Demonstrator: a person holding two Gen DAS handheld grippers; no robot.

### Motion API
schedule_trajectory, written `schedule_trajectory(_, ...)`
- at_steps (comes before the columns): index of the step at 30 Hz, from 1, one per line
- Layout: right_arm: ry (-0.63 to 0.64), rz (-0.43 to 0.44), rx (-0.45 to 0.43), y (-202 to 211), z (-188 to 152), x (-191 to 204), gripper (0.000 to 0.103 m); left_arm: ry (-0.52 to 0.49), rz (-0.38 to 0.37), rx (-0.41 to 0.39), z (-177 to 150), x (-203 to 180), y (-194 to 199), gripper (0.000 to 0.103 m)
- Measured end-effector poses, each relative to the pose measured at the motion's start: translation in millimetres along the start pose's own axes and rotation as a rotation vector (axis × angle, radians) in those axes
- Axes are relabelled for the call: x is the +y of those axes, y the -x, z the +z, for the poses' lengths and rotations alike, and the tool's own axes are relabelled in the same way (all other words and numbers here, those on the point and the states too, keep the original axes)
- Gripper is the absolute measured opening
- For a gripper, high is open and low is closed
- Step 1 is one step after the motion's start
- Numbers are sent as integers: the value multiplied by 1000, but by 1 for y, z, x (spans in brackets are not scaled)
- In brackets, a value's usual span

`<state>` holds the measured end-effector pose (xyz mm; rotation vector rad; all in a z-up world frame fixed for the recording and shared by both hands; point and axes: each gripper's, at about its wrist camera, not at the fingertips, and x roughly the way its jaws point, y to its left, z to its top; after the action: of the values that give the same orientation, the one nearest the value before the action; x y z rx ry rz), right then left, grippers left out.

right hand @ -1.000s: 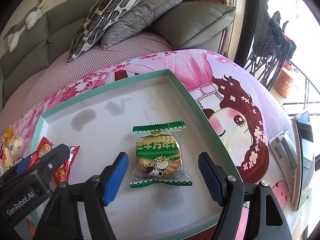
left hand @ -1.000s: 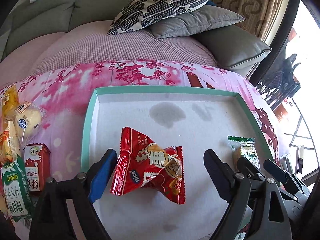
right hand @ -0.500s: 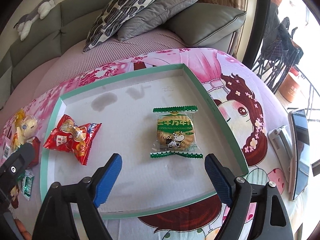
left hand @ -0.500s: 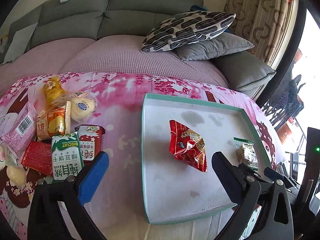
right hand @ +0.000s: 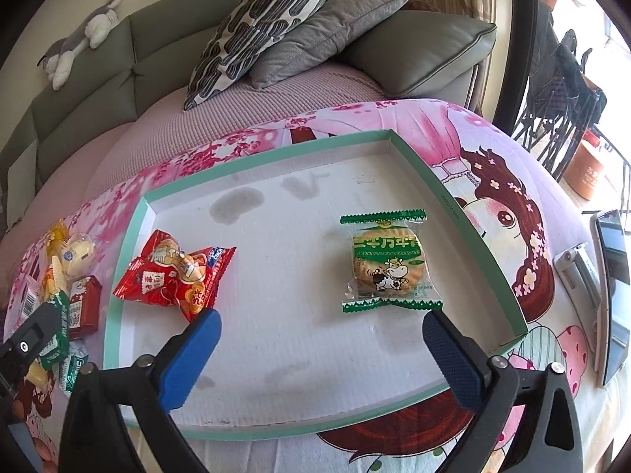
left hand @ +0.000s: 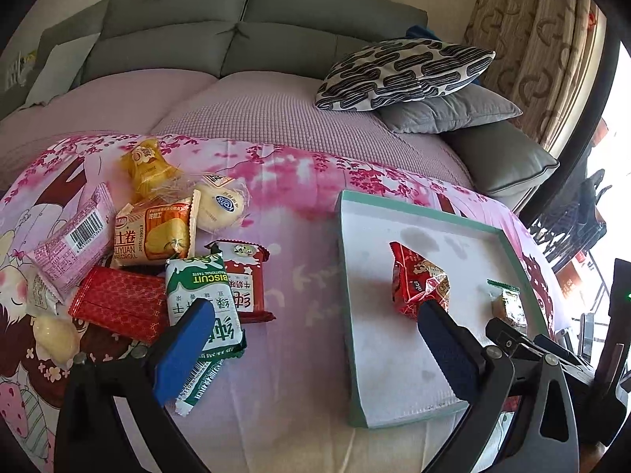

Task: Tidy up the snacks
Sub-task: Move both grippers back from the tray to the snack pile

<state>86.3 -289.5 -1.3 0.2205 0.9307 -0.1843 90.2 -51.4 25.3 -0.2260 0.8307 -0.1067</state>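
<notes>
A shallow white tray with a green rim (left hand: 347, 276) (right hand: 465, 213) lies on the pink cloth. In it lie a red snack packet (left hand: 418, 283) (right hand: 173, 280) and a green-wrapped round biscuit (right hand: 388, 266) (left hand: 508, 305). A pile of loose snacks lies left of the tray: a green biscuit pack (left hand: 201, 291), a red pack (left hand: 118, 303), a yellow roll pack (left hand: 152, 236), a pink pack (left hand: 69, 244). My left gripper (left hand: 315, 339) is open and empty above the cloth between pile and tray. My right gripper (right hand: 319, 339) is open and empty over the tray's near part.
A grey sofa with a patterned pillow (left hand: 402, 75) and grey cushions stands behind the table. A phone on a stand (right hand: 611, 283) lies at the right table edge. A plush toy (right hand: 79, 35) sits on the sofa back.
Both grippers have pulled back and up from the tray, leaving the red packet and the biscuit lying in it. The left gripper has swung left, bringing the snack pile into view.
</notes>
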Motion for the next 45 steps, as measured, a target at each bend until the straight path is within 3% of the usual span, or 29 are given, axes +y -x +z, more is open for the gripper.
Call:
schedule_trajectory(7,5,30,-21,3,0,9,103,26,34,-2,3,18,7,102)
schedule_trajectory(14,71,23,17,-3,-6,30,103,68,48,20,3,41,10,102)
schedule_trajectory(19,121,59,8,0,-10,53,103,40,65,42,4,53,19,102)
schedule_trajectory(26,235,139,7,3,-26,105,103,164,248,23,7,124,43,102)
schedule_trajectory(29,246,196,11,5,-32,122,103,241,289,37,2,155,46,102)
schedule_trajectory(40,332,358,6,19,-43,182,103,324,275,70,-8,185,43,102)
schedule_trajectory(45,392,336,-52,25,-46,204,103,328,279,116,-15,191,27,102)
